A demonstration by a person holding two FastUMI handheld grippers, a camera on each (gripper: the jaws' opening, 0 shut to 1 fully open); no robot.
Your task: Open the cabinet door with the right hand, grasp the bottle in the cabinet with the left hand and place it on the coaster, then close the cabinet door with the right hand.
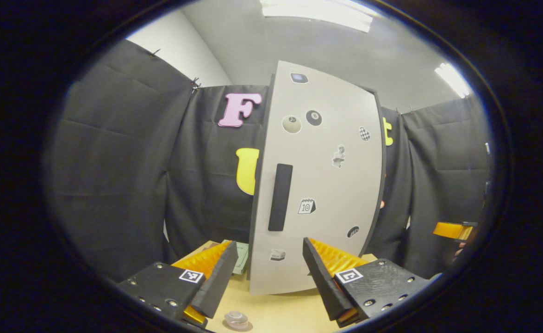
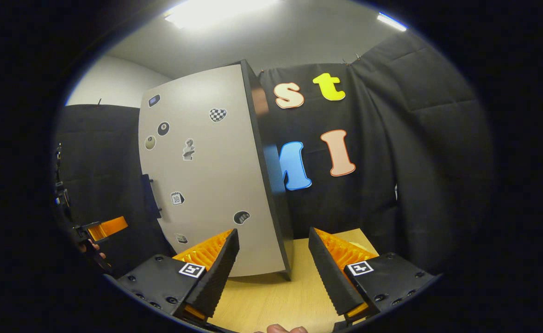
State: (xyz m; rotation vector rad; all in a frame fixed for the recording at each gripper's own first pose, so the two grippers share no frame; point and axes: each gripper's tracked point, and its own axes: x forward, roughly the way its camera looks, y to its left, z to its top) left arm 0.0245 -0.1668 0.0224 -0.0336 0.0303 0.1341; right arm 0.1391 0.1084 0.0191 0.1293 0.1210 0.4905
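A tall cabinet [image 1: 327,185] stands on the wooden table with its grey, sticker-covered door shut. The door's black vertical handle [image 1: 280,196] is near its left edge. My left gripper [image 1: 269,243] hangs open just in front of the door's lower part, holding nothing. In the right gripper view the cabinet [image 2: 206,185] is seen at an angle, with the handle [image 2: 150,196] on its far left edge. My right gripper [image 2: 273,232] is open and empty, facing the cabinet's right front corner. The bottle is hidden behind the door. A small clear round object [image 1: 236,319], possibly the coaster, lies below my left gripper.
The light wooden table [image 2: 271,286] runs under both grippers. A flat greenish item [image 1: 241,256] lies beside the cabinet's left foot. The other gripper [image 1: 454,229] shows far right in the left gripper view, and its counterpart [image 2: 107,227] far left in the right gripper view. A fingertip [image 2: 280,329] is at the bottom edge.
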